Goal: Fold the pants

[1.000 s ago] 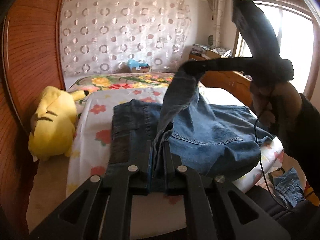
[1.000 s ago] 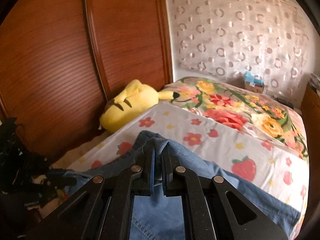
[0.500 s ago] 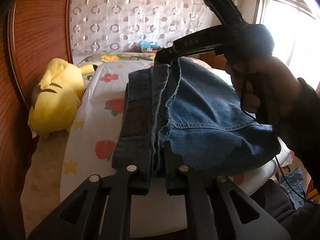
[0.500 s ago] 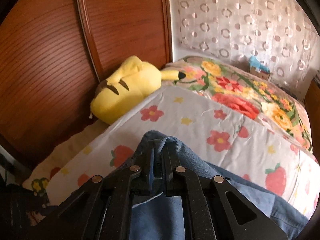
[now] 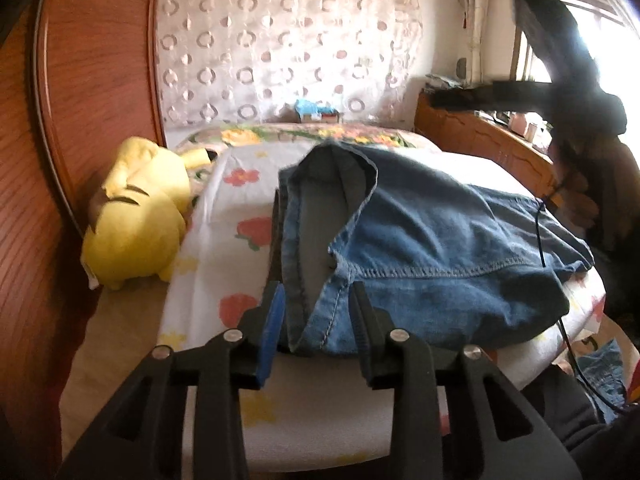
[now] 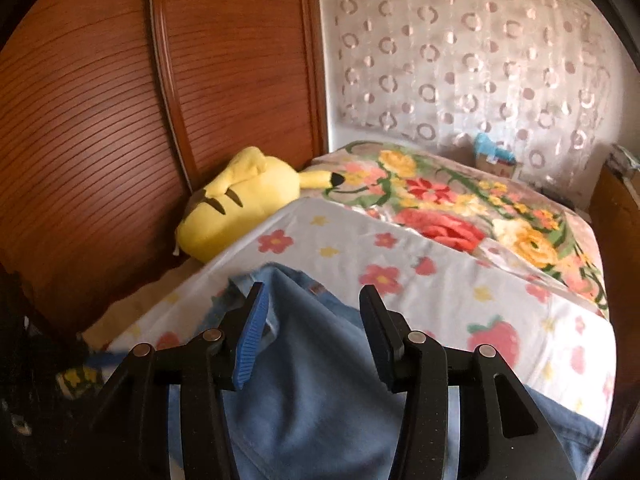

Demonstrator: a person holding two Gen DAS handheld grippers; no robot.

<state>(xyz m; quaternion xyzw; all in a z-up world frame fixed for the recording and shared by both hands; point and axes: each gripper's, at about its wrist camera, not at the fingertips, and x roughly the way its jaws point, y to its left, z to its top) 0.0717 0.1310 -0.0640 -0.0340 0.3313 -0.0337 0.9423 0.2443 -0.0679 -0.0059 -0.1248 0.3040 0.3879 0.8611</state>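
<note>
We see both grippers, left and right, fingers just opened and gripping nothing, folded blue denim pants lying between them on the flower-print bed.

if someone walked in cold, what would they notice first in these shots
Probably the blue denim pants, folded over on the flower-and-strawberry sheet in the middle of both views. Next, the bright yellow plush toy wedged between the bed's left edge and the reddish wooden wardrobe door. In the foreground, the left tongs and right tongs have just been opening; denim lies between the spread jaws, unpinched.
</note>
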